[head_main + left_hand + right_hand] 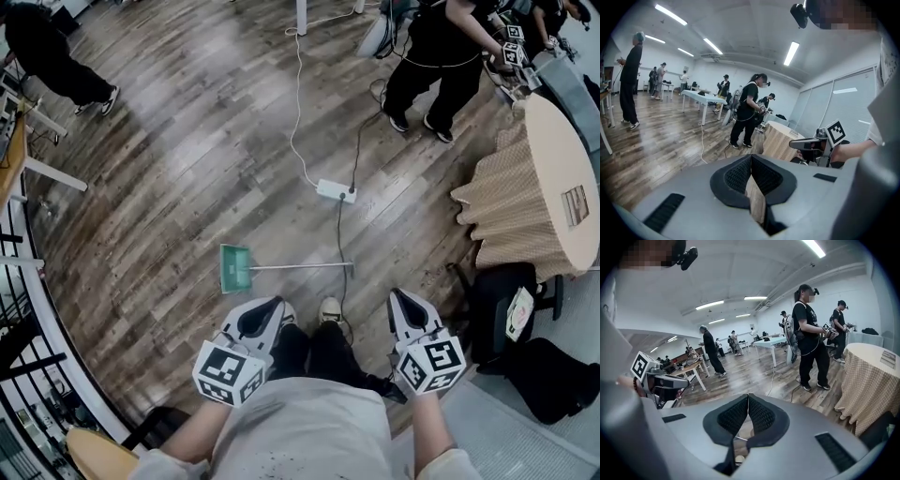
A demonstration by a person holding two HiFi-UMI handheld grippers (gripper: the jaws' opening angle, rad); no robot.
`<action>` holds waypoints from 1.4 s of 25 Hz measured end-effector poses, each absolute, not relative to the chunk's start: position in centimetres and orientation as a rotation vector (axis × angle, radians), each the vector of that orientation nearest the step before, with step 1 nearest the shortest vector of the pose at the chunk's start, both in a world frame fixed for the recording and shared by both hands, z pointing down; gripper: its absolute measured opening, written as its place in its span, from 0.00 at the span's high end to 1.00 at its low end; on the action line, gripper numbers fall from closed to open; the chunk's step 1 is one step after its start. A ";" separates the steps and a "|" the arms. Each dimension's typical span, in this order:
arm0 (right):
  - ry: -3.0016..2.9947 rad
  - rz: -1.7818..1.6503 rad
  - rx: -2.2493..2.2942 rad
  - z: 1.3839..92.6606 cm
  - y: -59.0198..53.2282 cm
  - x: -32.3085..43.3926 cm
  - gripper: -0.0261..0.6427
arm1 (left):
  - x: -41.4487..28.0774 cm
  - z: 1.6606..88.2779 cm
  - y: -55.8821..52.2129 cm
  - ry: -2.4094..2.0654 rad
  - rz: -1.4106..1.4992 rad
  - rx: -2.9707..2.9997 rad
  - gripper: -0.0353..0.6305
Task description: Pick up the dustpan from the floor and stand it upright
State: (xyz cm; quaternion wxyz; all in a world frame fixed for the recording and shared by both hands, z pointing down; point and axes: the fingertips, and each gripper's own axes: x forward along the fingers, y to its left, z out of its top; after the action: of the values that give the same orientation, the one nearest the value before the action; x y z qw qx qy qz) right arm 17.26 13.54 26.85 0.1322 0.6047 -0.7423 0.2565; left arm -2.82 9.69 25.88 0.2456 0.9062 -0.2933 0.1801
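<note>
On the floor [178, 187] just ahead of you, the dustpan [235, 268] lies flat, not yet reached. Your left gripper [275, 305] and right gripper [397, 298] show fingers together, empty. Part them and reach for its handle [300, 266].

The left gripper [751, 158] fills the lower frame, its fingers [737, 176] closed tip to tip with nothing between them. Beyond, at centre, a person in black [748, 112] stands on the wood floor [661, 145] beside a cloth-draped round table [779, 138]. A white cable [703, 140] trails across it left of centre. The right gripper [793, 143] shows at right, held in a hand [848, 151].
</note>
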 end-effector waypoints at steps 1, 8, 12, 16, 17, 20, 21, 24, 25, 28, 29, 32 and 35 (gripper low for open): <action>-2.158 0.750 1.740 27.3 13.1 17.3 0.92 | -2.8 26.2 9.6 -0.807 0.496 2.462 0.91; -2.169 0.780 1.602 31.9 10.6 18.7 0.92 | -1.4 28.4 8.6 -0.844 0.527 2.428 0.91; -2.164 0.781 1.558 34.5 9.1 19.7 0.92 | -1.2 30.7 7.6 -0.873 0.546 2.406 0.91; -2.148 0.806 1.521 37.6 7.6 20.9 0.92 | -0.3 33.5 6.3 -0.896 0.567 2.388 0.91; -2.143 0.812 1.513 38.6 7.3 21.2 0.92 | 0.0 34.3 6.0 -0.895 0.567 2.378 0.91; -2.120 0.822 1.492 41.6 6.4 21.6 0.92 | 0.7 36.8 5.0 -0.886 0.570 2.368 0.91; -2.113 0.827 1.488 42.7 6.1 21.7 0.92 | 0.8 37.7 4.7 -0.882 0.572 2.368 0.91; -2.087 0.863 1.481 46.5 5.7 22.2 0.92 | 0.9 40.5 3.9 -0.883 0.575 2.356 0.91; -2.078 0.876 1.482 47.9 5.6 22.4 0.92 | 0.8 41.6 3.6 -0.886 0.577 2.352 0.91; -2.055 0.889 1.492 52.0 4.8 23.2 0.92 | 0.7 44.8 2.6 -0.893 0.593 2.353 0.91; -2.049 0.890 1.494 53.5 4.6 23.3 0.92 | 0.6 45.9 2.4 -0.893 0.601 2.352 0.91; -2.034 0.898 1.475 58.1 4.4 23.3 0.92 | 0.6 49.4 2.2 -0.889 0.612 2.338 0.91; -2.006 0.908 1.439 63.1 4.3 23.2 0.92 | 0.9 52.8 1.5 -0.880 0.606 2.329 0.91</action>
State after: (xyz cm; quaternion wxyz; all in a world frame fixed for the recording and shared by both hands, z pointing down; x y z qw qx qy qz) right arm 23.17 4.34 63.15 0.2525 0.5293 -0.7379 0.3340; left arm 0.85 1.55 52.80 0.2854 0.8711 -0.3292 0.2265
